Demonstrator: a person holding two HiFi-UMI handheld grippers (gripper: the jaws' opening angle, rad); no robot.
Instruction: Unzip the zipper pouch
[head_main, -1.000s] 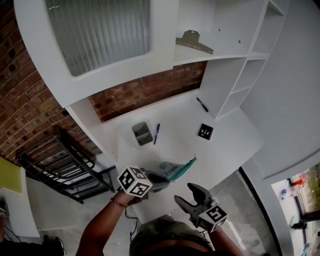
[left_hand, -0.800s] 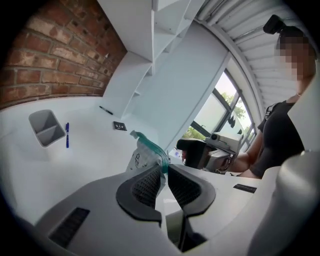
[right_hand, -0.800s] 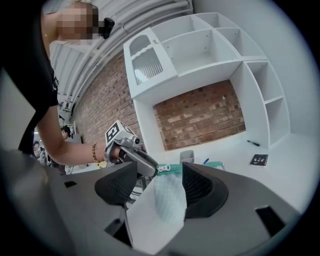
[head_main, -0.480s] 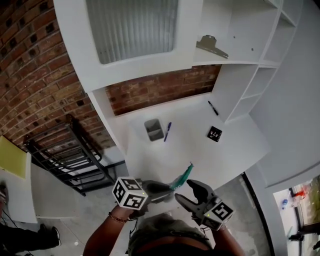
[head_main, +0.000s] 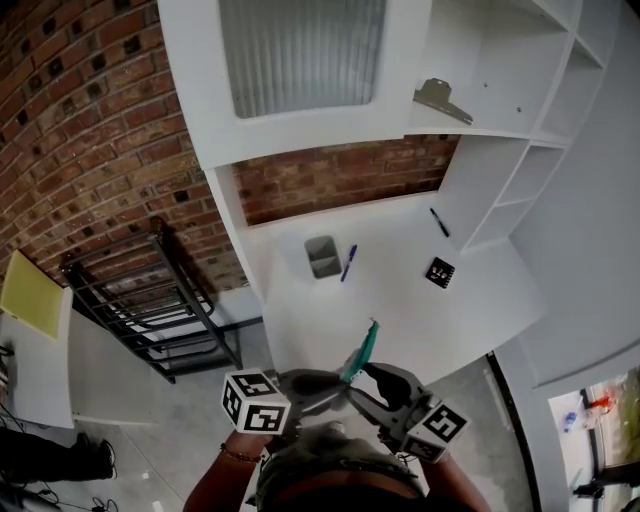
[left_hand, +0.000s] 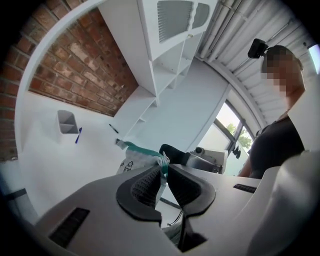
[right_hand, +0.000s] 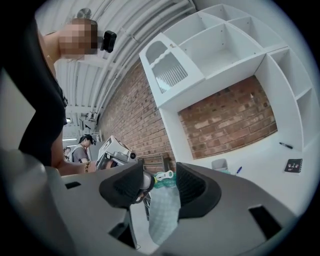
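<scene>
The zipper pouch (head_main: 360, 348), pale mesh with a teal zipper band, hangs in the air over the near edge of the white desk (head_main: 420, 310). My left gripper (head_main: 338, 386) is shut on one end of it; in the left gripper view the pads (left_hand: 150, 181) pinch the fabric beside the teal band (left_hand: 142, 149). My right gripper (head_main: 357, 381) faces it from the right. In the right gripper view its jaws are closing around the white zipper pull (right_hand: 164, 175), with gaps still showing on both sides, and the mesh pouch (right_hand: 164, 210) hangs below.
On the desk stand a grey pen cup (head_main: 322, 256), a blue pen (head_main: 348, 262), a black pen (head_main: 438, 222) and a black marker card (head_main: 440, 272). A metal clip (head_main: 443, 98) lies on the shelf above. A black wire rack (head_main: 150, 310) stands left of the desk.
The right gripper has come left up to the left gripper and the pouch, and its jaws have narrowed. The pouch has been drawn back from the desk surface toward the near edge.
</scene>
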